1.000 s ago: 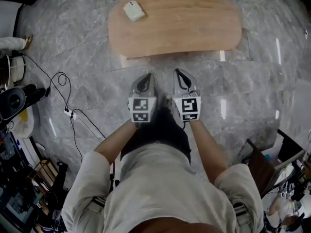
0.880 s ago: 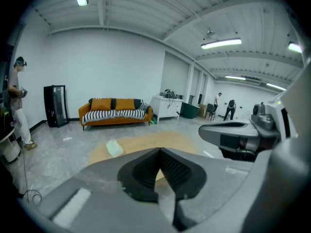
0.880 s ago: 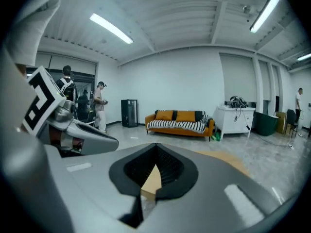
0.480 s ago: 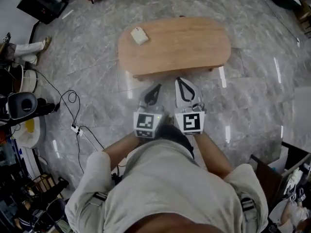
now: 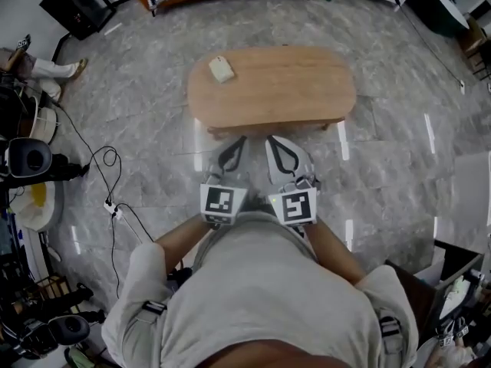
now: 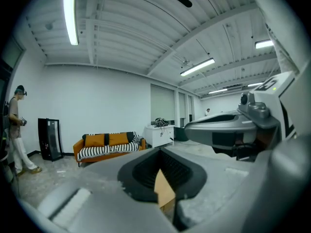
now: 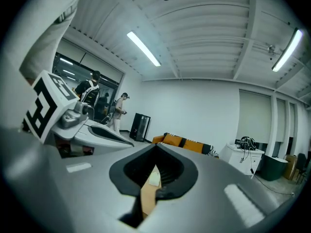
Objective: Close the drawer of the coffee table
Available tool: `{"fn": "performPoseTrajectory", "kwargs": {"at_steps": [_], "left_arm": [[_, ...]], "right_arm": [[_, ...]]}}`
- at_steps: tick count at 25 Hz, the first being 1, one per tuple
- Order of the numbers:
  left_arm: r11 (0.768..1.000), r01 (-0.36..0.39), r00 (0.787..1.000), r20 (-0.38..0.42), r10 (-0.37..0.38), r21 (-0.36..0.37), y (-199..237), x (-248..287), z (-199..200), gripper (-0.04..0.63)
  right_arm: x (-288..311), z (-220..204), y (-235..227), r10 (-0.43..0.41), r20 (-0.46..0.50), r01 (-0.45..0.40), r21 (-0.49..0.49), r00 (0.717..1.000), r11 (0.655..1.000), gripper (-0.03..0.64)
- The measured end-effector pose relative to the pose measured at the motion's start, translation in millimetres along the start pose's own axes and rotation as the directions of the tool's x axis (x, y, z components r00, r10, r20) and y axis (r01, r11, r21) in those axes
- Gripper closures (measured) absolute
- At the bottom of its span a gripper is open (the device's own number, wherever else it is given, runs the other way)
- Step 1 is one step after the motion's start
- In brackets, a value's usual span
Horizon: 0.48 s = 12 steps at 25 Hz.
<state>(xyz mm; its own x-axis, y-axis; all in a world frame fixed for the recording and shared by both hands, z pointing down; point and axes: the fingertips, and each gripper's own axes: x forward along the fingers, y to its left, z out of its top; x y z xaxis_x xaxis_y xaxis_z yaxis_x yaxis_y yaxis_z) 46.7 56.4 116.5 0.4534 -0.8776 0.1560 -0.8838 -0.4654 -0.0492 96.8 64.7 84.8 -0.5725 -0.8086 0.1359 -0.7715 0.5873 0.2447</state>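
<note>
a person is standing over a low wooden desk (image 5: pixel 284 87) on a marble floor (image 5: pixel 399 152), holding the left gripper (image 5: pixel 235 146) and right gripper (image 5: pixel 276 146) side by side, just short of its near edge. both pairs of fingers are pressing together, gripping nothing. no drawer is sticking out, so the closing seems done.
</note>
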Motion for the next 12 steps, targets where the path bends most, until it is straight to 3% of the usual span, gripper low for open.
{"fn": "performPoseTrajectory", "kwargs": {"at_steps": [4,12], "left_arm": [[0.999,0.033,0.999,-0.004,-0.033,0.004,-8.1,4.4,2.7,0.575],[1.000,0.028,0.999,-0.019,-0.027,0.009,-10.1,7.2,5.7,0.575]], "right_arm": [[-3.0,6.5,-0.9,-0.004,0.002,0.004,0.004,1.000,1.000,0.612],[-10.9,11.9,-8.8,-0.040,0.017,0.039,0.034,0.999,0.999,0.612]]}}
